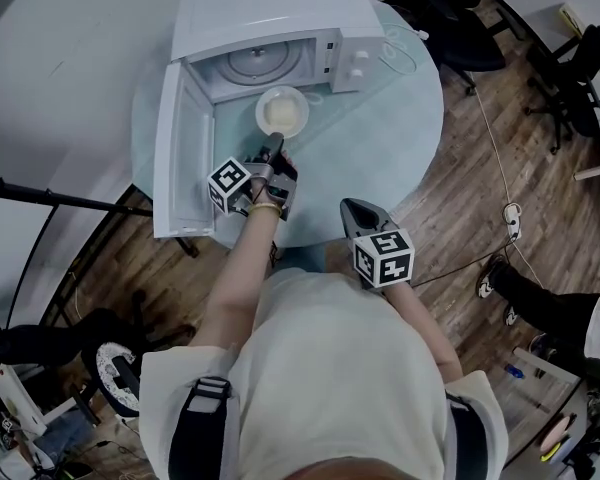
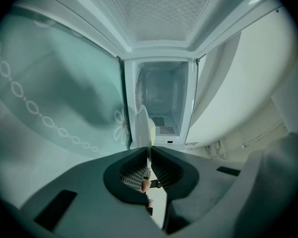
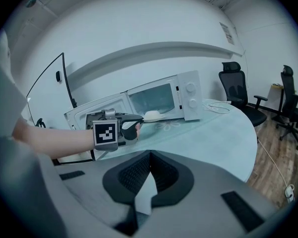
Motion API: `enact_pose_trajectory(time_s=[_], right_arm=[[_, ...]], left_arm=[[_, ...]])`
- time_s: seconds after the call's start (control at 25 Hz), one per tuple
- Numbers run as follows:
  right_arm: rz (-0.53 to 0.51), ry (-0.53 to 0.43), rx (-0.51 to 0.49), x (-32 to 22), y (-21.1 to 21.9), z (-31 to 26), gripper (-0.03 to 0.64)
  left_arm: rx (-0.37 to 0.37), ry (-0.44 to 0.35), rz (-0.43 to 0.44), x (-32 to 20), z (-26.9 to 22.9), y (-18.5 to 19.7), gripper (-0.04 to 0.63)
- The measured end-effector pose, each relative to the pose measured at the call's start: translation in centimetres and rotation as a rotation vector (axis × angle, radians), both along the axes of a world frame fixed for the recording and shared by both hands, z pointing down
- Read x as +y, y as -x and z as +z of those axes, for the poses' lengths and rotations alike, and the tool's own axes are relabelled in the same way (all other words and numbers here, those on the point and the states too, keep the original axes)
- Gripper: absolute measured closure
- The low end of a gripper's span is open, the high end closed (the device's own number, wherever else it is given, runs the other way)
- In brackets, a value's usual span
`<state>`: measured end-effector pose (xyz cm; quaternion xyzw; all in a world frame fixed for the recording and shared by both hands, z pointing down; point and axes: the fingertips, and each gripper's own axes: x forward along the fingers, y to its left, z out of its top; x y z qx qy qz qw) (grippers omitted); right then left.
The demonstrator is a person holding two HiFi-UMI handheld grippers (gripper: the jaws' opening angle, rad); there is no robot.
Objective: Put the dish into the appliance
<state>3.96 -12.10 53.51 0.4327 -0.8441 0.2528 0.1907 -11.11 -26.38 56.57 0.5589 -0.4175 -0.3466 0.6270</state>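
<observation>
A white microwave [image 1: 280,18] stands at the back of the round glass table [image 1: 380,128], its door [image 1: 180,158] swung open to the left. My left gripper [image 1: 276,151] is shut on the near rim of a shallow white dish [image 1: 282,112] and holds it just in front of the open cavity. In the left gripper view the dish [image 2: 144,128] shows edge-on between the jaws of the left gripper [image 2: 149,155], with the cavity [image 2: 161,98] straight ahead. My right gripper [image 1: 358,211] hangs near my body over the table's front edge, shut and empty. The right gripper view shows the dish [image 3: 152,115] level with the opening.
A glass turntable [image 1: 263,63] lies inside the microwave. A white cable [image 1: 405,53] loops on the table to its right. Office chairs [image 1: 460,18] stand behind the table, and a black stand [image 1: 50,198] is at the left. Another person's shoes [image 1: 495,268] show at the right.
</observation>
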Motion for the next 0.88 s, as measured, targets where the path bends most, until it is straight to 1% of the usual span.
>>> enact_pose_trajectory(time_s=[0.28, 0.56, 0.88], right_arm=[[0.006, 0.015, 0.002, -1.4, 0.0, 0.6, 0.611], [0.019, 0.031, 0.008, -2.5, -0.4, 1.3, 0.611], [0.031, 0.057, 0.018, -3.4, -0.7, 2.2, 0.611]], left_arm=[[0.001, -0.018, -0.019, -3.6, -0.7, 0.7, 0.571], [0.031, -0.012, -0.056, -6.7, -0.5, 2.0, 0.569], [0.034, 0.02, -0.092, -9.6, 0.5, 3.3, 0.569]])
